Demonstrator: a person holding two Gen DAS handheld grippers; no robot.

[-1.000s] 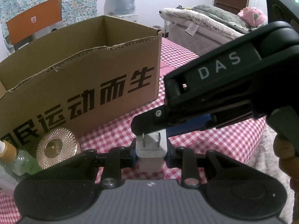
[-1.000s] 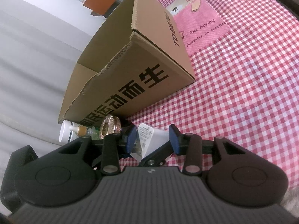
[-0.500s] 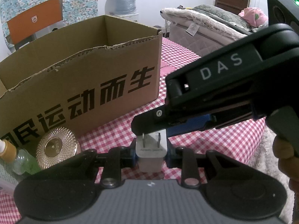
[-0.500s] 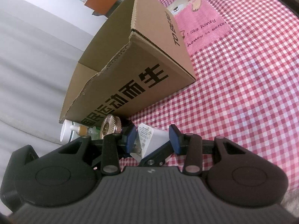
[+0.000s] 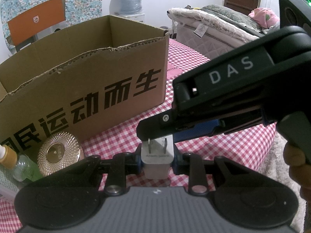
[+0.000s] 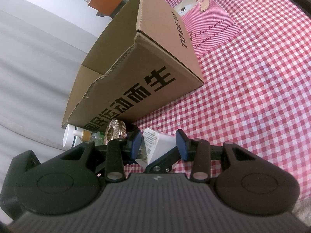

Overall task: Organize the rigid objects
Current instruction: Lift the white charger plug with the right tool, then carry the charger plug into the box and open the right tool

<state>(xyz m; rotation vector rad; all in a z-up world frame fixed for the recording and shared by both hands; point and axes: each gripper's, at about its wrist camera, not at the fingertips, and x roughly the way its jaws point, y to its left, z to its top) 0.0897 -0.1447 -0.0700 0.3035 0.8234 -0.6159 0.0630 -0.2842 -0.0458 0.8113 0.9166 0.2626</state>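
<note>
Left-wrist view, left to right: a green bottle with an amber cap and a round gold ridged lid stand at the foot of an open cardboard box printed with large black characters, all on a red-and-white checked cloth. At centre, the left gripper pinches a white plug adapter between its blue pads, the jaws pressed against the adapter's two sides. The adapter is a small, glossy, block-shaped body with rounded edges; two flat metal prongs rise from its top face, which carries faint grey lettering. It is held above the cloth, in front of the box's right end. From the right, the right gripper, black with the letters DAS on its body, reaches over the prongs. Right-wrist view: the right gripper's blue pads stand on either side of the adapter, whose face here shows a printed label; whether the pads press on it cannot be told. Behind lie a white cup, the bottle, the lid and the box.
</note>
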